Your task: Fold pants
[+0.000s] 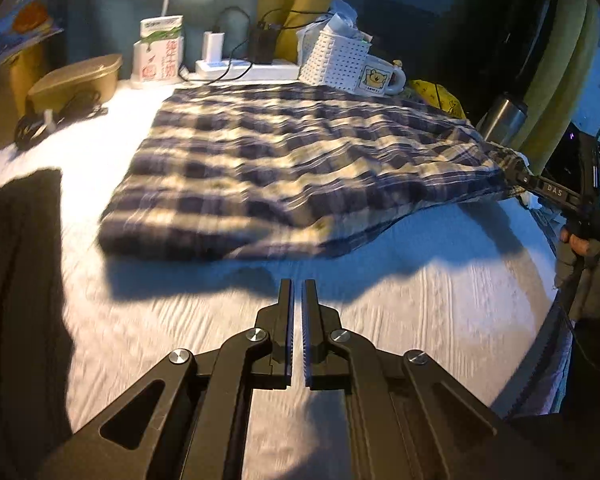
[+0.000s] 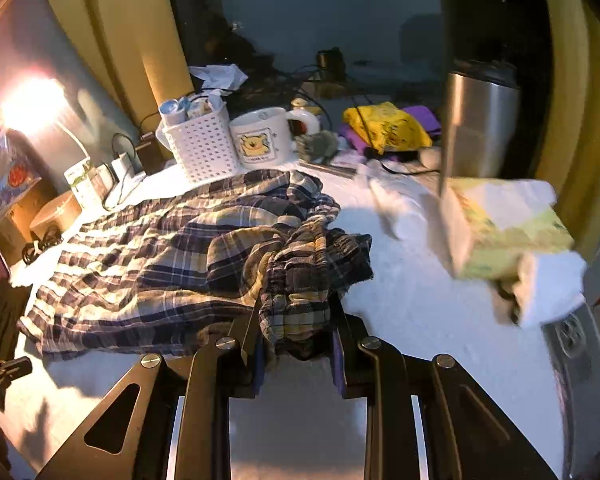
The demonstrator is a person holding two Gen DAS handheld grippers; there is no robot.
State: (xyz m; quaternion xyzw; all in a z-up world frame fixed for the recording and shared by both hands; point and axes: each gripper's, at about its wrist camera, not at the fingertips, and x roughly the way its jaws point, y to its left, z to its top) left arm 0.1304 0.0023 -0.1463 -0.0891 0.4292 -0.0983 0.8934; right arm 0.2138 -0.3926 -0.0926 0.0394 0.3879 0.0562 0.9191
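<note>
Blue, white and yellow plaid pants (image 1: 284, 160) lie spread on a white sheet (image 1: 420, 300) in the left wrist view. My left gripper (image 1: 298, 286) hovers over the bare sheet just in front of their near edge, shut with nothing between its fingers. At the right edge of that view my right gripper (image 1: 514, 170), held by a person's hand (image 1: 576, 240), pinches the pants' right corner. In the right wrist view the right gripper (image 2: 296, 306) is shut on the bunched elastic waistband of the pants (image 2: 152, 256), whose cloth trails off to the left.
Along the back stand a white perforated basket (image 1: 336, 60), a bear mug (image 1: 380, 76), a power strip with chargers (image 1: 236, 66), a carton (image 1: 160, 52) and a tan lidded box (image 1: 76, 78). A steel tumbler (image 2: 480, 120) and tissue pack (image 2: 508, 236) sit at right. Dark cloth (image 1: 16, 280) lies at left.
</note>
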